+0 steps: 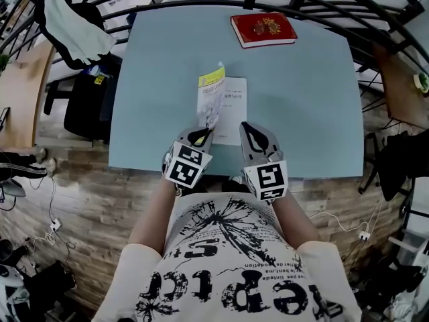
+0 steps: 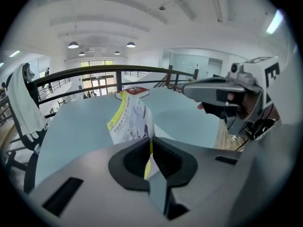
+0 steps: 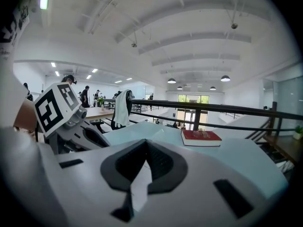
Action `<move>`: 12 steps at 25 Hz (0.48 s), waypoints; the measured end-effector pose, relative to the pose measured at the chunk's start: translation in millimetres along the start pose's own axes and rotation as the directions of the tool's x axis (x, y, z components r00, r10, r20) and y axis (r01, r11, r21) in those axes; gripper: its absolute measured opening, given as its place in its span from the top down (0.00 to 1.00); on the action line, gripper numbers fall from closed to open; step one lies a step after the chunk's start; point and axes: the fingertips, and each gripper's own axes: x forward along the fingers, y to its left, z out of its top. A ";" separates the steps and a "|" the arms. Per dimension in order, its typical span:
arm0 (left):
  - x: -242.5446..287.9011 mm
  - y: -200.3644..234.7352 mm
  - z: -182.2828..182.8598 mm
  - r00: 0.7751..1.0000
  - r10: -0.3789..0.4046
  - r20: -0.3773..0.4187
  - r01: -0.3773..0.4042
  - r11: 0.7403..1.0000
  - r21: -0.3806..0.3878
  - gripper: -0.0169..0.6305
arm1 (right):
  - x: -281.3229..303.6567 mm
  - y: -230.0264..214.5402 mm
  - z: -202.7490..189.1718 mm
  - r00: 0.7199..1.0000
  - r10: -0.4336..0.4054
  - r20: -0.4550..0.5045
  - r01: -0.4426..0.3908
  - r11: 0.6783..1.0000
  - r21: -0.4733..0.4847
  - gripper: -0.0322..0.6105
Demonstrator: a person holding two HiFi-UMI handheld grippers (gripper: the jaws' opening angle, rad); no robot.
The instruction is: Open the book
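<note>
COVER UP: The left claw (image 1: 204,133) pinches the yellow-edged front cover (image 1: 213,86) of a thin white book (image 1: 230,113) lying near the bench's (image 1: 308,106) six o'clock edge. The cover is raised and curling while the pages beneath lie flat. The right claw (image 1: 249,131), pressed together and empty, hovers at the book's five o'clock corner. The opening looks roughly midway. Next, the cover likely needs swinging over toward nine o'clock and laying down. A red book (image 1: 263,29) sits at twelve o'clock.
</note>
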 end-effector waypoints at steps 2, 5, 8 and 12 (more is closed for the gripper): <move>-13.1 12.3 -2.8 1.000 0.007 0.013 -0.007 1.000 -0.013 0.92 | 5.1 12.7 5.7 1.000 0.002 0.005 -0.002 1.000 -0.009 0.93; -29.8 31.5 -10.2 0.999 0.019 0.026 -0.018 0.999 -0.031 0.93 | 13.9 30.4 15.2 1.000 0.008 0.015 -0.007 1.000 -0.021 0.93; -42.9 47.1 -19.4 0.999 0.028 0.031 -0.026 0.999 -0.048 0.93 | 21.9 45.4 22.0 1.000 0.012 0.021 -0.012 0.999 -0.032 0.93; -53.1 69.4 -36.4 0.999 0.040 0.035 -0.035 0.991 -0.126 0.93 | 31.8 61.3 27.6 1.000 0.013 0.020 -0.012 0.999 -0.039 0.93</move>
